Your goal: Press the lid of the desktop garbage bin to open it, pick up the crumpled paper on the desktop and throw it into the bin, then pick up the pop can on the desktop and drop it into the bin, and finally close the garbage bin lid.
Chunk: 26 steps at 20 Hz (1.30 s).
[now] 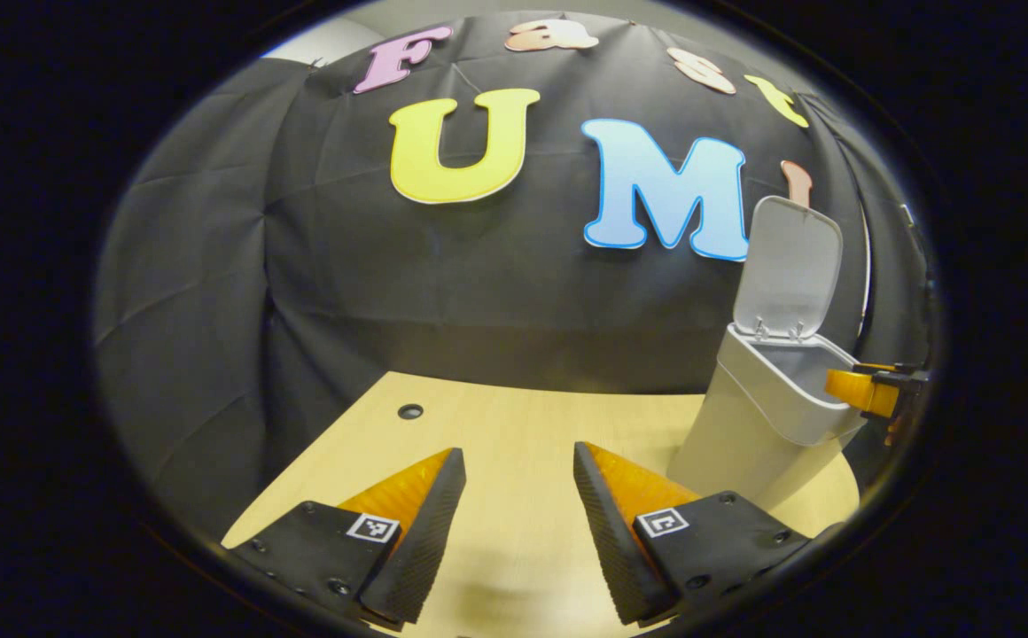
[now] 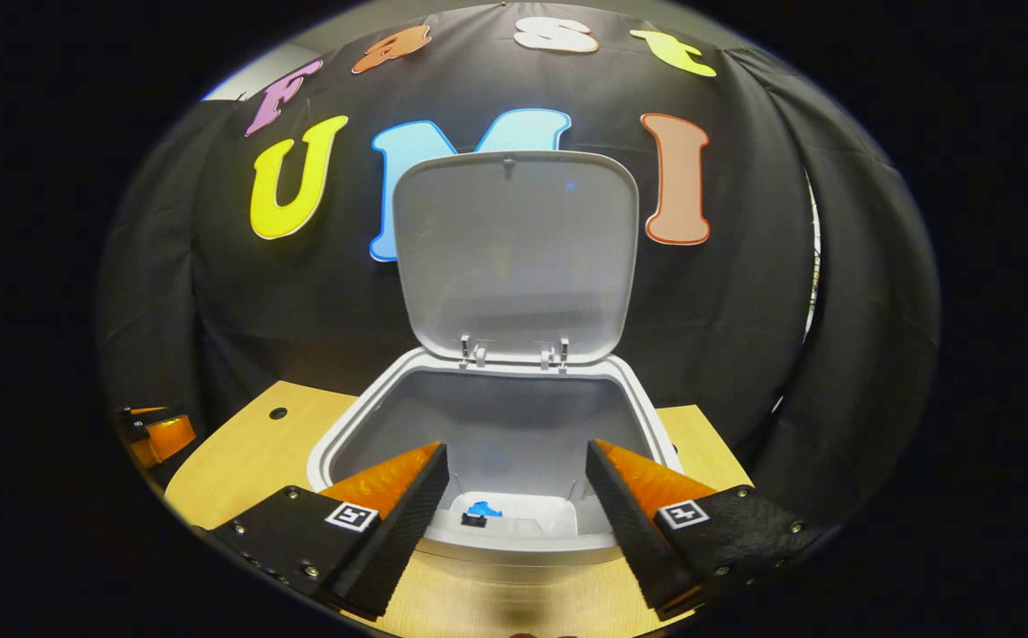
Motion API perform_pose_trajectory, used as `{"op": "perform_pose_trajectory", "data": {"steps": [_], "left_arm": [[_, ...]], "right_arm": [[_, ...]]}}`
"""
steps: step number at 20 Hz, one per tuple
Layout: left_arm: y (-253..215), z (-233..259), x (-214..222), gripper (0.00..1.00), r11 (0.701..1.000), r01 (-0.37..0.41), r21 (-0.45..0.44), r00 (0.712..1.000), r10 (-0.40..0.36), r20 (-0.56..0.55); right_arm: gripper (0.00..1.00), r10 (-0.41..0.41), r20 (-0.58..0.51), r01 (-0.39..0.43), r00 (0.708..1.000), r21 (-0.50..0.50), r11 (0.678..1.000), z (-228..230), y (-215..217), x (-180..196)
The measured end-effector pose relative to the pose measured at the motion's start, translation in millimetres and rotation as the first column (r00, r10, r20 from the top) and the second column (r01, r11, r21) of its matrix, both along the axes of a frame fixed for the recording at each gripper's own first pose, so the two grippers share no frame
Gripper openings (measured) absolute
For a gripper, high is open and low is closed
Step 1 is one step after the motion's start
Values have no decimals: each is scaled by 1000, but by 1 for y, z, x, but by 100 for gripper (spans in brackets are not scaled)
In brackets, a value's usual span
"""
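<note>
With the garbage bin lid flipped up, the right tongs hang released over its mouth; left tongs released above the tabletop.

I see a bin of smooth, matt plastic, its raised lid faintly sheened. The tabletop looks like pale, smooth wood laminate. The booth wall is creased matt cloth.

Ribbed wedge claw fingers, screwed mounts with square tags.
</note>
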<state>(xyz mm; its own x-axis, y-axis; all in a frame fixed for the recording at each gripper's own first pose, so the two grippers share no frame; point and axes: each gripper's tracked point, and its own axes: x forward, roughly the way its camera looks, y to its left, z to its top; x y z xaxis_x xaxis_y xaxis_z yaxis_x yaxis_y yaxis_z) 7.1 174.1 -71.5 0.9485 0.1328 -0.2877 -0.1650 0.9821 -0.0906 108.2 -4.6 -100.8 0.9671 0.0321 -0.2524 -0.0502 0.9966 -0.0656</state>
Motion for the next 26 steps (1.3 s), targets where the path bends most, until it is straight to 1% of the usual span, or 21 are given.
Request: {"op": "perform_pose_trajectory", "data": {"steps": [1,2,5,7,8,10,11,12,13,14,15,16,17,19,20,21,22,23,24,25,26], "left_arm": [[-1,0,0,85,1000,2,1,1000,-2,0],[-2,0,1,86,1000,5,-1,1000,-5,1],[-6,2,1,85,1000,16,-2,1000,-16,4],[-8,3,1,86,1000,23,-8,1000,-23,7],[-8,3,0,82,1000,23,-10,1000,-23,7],[-8,2,0,86,1000,24,-15,1000,-23,7],[-7,4,-1,80,1000,23,-16,1000,-23,7],[-6,4,-2,82,1000,22,-15,1000,-22,7],[-5,4,-2,83,1000,20,-13,1000,-20,7],[-2,6,-3,86,1000,15,-14,1000,-15,10],[2,7,-4,83,1000,10,-13,1000,-10,10],[3,7,-4,82,1000,7,-10,1000,-7,10],[4,5,-4,82,1000,5,-11,1000,-5,9],[7,4,-6,82,1000,-5,-21,1000,5,6],[8,3,-7,85,1000,-9,-25,1000,9,4],[9,1,-8,82,1000,-13,-29,1000,13,3],[11,0,-9,82,999,-20,-31,1000,20,1],[12,0,-9,83,999,-23,-32,1000,23,0],[15,-2,-10,86,999,-30,-30,1000,30,-3],[18,-2,-11,83,999,-36,-28,999,36,-5],[20,-4,-11,86,999,-42,-26,999,42,-9]], "right_arm": [[99,3,16,-3,1000,-6,1000,7,2,-3],[98,6,28,-5,1000,-6,1000,13,3,-2],[98,3,79,-3,997,8,1000,39,5,0],[98,4,130,-5,992,8,1000,66,6,5],[98,5,155,-5,988,-5,1000,79,6,10],[96,8,179,-7,984,-10,1000,93,6,14],[96,9,202,-6,979,-15,1000,106,5,17],[98,12,218,-7,976,-26,1000,115,6,20],[98,15,228,-7,974,-33,999,122,6,22],[98,19,248,-8,969,-44,999,136,5,28],[98,12,269,2,963,-51,999,153,2,34],[98,13,282,3,959,-53,999,163,1,38],[96,12,291,6,957,-59,998,169,1,39],[98,10,318,13,948,-71,997,192,-3,49],[98,10,335,15,942,-72,997,205,-4,53],[98,11,343,15,939,-72,997,211,-3,56],[98,14,355,14,935,-76,997,218,-2,59],[98,17,360,13,933,-81,997,223,-1,63],[96,24,363,8,931,-85,996,227,2,67],[96,29,365,2,930,-84,996,229,4,71],[97,30,366,-1,930,-78,997,232,6,76]]}}
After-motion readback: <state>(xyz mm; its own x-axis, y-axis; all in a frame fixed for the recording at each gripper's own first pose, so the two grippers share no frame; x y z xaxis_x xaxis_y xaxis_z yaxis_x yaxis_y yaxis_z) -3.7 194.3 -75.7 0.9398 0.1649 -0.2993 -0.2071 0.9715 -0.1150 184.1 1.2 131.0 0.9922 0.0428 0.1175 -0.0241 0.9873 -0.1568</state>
